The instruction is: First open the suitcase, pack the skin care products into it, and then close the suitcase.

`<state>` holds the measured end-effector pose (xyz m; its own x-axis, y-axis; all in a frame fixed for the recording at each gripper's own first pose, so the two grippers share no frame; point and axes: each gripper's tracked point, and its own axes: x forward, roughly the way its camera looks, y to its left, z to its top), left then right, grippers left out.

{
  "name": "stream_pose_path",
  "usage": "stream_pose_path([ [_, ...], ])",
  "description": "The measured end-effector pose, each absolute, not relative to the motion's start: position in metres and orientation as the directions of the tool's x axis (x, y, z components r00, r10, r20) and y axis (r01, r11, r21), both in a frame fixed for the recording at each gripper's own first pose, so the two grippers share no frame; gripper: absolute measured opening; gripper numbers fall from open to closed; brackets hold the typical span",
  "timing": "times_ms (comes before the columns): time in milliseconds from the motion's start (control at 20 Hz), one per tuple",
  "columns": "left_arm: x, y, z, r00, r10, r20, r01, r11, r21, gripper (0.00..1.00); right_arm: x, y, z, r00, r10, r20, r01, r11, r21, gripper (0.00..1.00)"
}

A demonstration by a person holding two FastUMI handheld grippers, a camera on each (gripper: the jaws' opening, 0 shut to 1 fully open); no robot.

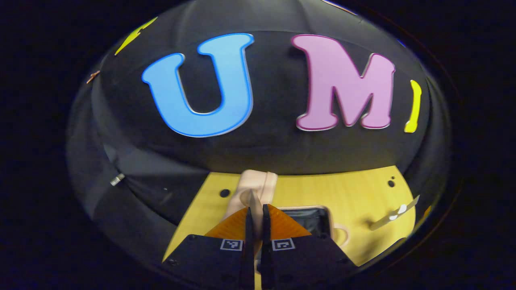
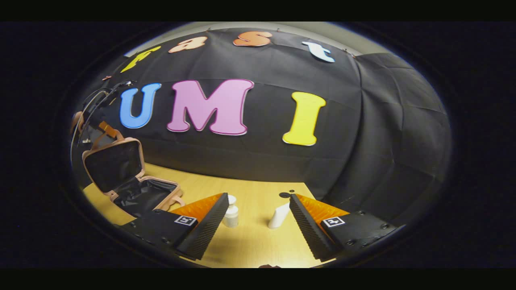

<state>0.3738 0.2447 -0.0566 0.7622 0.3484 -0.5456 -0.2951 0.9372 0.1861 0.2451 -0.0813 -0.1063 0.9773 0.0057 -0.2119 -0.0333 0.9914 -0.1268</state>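
Suitcase (image 2: 129, 181) left on table (image 2: 250, 241) (lid up), bottles (image 2: 231, 215) right.

Wall: black cloth (image 2: 354, 133) hangs behind the table, wrinkled, with faint seams crossing it; it wraps round on the right side.
Upper wall: a pale strip (image 2: 282, 25) shows above the cloth's top edge in the right gripper view.
Table: light yellow wood-grain top (image 2: 258, 237), back edge meeting the cloth.
Table holes: 3 small dark round holes (image 1: 224, 193) in the top in the left gripper view.
Light: bright on the tabletop, dim on the cloth.
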Motion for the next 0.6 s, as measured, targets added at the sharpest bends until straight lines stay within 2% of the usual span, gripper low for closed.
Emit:
stream_pose_path([
  [300,0.37,0.374,-0.128,0.703,0.423,-0.571,-0.35,0.905,0.24,0.1,0.244,-0.056,-0.124,0.965,0.015,-0.261,-0.05,0.99,-0.128,0.96],
  [450,0.368,0.423,-0.193,0.645,0.458,-0.612,-0.386,0.886,0.257,0.1,0.244,-0.054,-0.142,0.952,-0.001,-0.305,-0.041,0.99,-0.132,0.99],
  [600,0.38,0.447,-0.258,0.583,0.456,-0.673,-0.423,0.877,0.228,0.1,0.245,-0.056,-0.169,0.934,-0.038,-0.356,-0.007,0.992,-0.124,0.96],
])
